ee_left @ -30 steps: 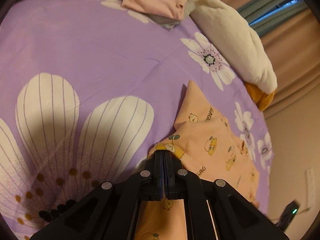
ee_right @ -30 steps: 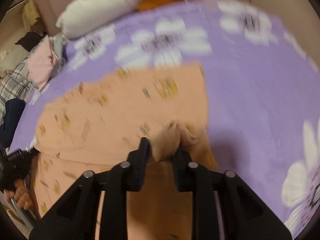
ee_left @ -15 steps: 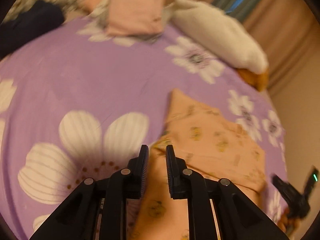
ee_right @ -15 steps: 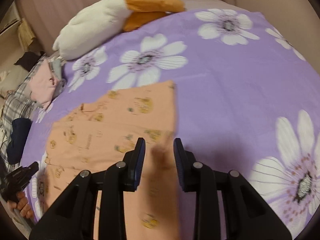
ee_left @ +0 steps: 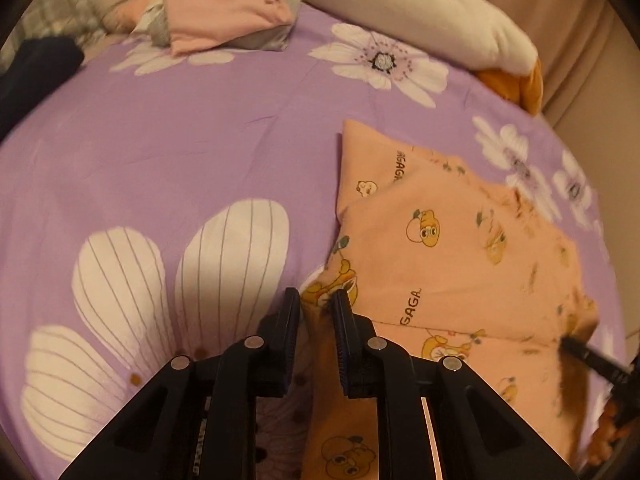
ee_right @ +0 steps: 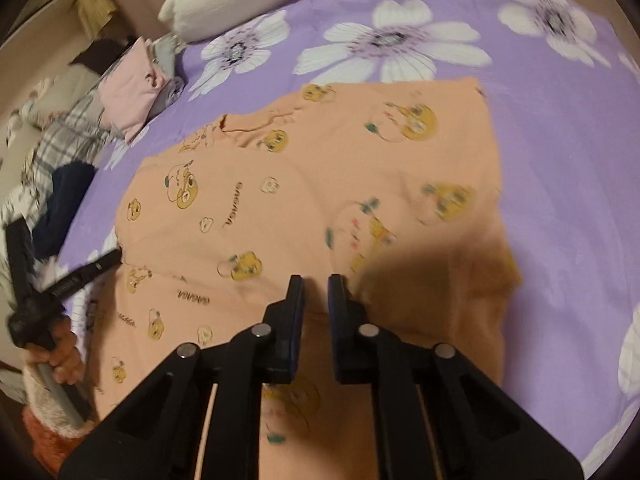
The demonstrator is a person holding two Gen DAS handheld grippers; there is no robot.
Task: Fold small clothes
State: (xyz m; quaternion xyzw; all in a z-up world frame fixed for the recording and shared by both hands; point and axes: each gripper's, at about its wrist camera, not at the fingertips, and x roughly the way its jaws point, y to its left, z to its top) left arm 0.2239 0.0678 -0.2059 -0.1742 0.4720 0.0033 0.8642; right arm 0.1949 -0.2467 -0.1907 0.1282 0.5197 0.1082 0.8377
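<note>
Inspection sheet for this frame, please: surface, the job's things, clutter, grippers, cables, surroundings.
Surface: purple bedspread printed with white flowers.
Job's things: peach printed garment lies spread on it, partly folded, with one layer lapped over another.
Clutter: folded pink cloth on a grey piece, a dark blue garment and plaid fabric at the far edge; a white and orange plush near the curtains.
Grippers: left gripper open at the garment's edge; right gripper open above the garment; neither holds cloth.
Cables: nothing seen.
Surroundings: beige curtains; dim, warm light.
</note>
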